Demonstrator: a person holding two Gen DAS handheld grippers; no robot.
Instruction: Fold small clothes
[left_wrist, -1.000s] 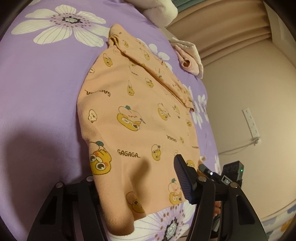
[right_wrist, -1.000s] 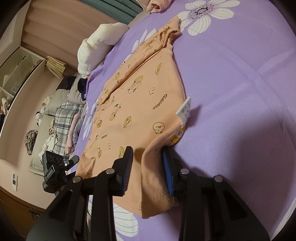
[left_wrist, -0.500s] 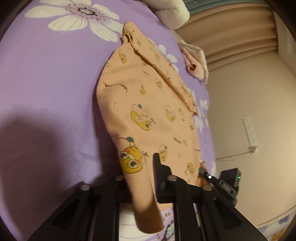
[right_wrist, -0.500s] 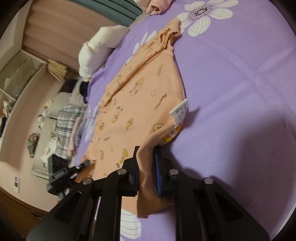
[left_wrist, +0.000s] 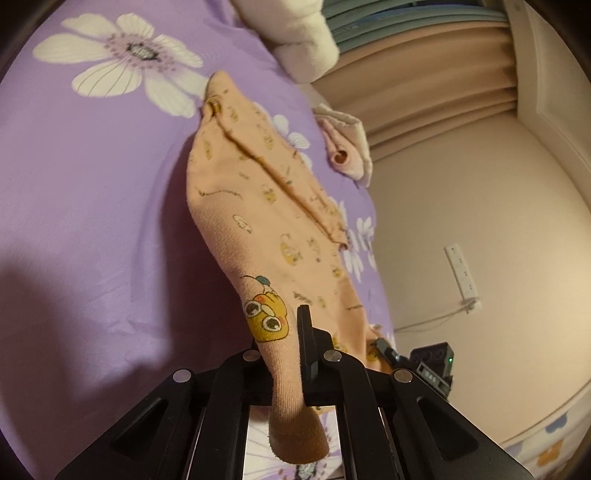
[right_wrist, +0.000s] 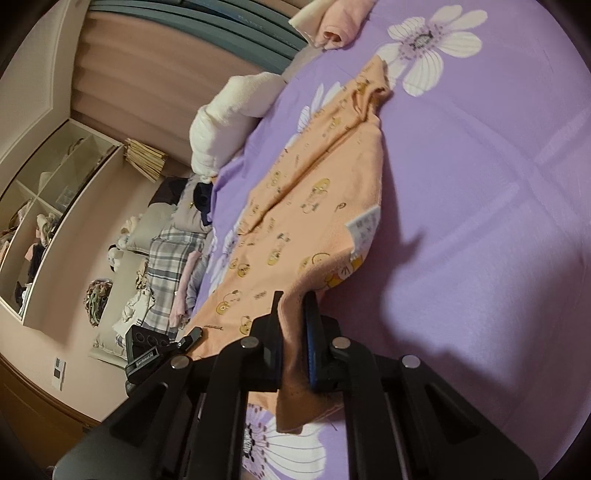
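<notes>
Two corners of the peach-orange cotton child's shirt printed with yellow cartoon faces (left_wrist: 280, 229) are in your grip, one in each hand-held gripper. Your left hand-held gripper (left_wrist: 286, 343) is clenched on the near hem, just beside the big yellow cartoon face, with a flap of cloth hanging down through its black fingers (left_wrist: 304, 343). Your right hand-held gripper (right_wrist: 293, 332) is clamped on the other near corner of the shirt (right_wrist: 306, 206); a fold of the fabric is pinched between its pads and droops below them. The rest of the garment lies stretched away from you on the bed's purple sheet with large white flowers (left_wrist: 85, 177), its far end bunched near one flower. A white care label (right_wrist: 364, 229) sticks out at the shirt's right edge. Beyond the shirt, at the far side of the bed, sit a rolled pink and cream cloth (left_wrist: 345, 147) and a fluffy white bundle (right_wrist: 231, 114). Your other gripper's camera unit (right_wrist: 142, 350) shows at the near left in the right wrist view.
</notes>
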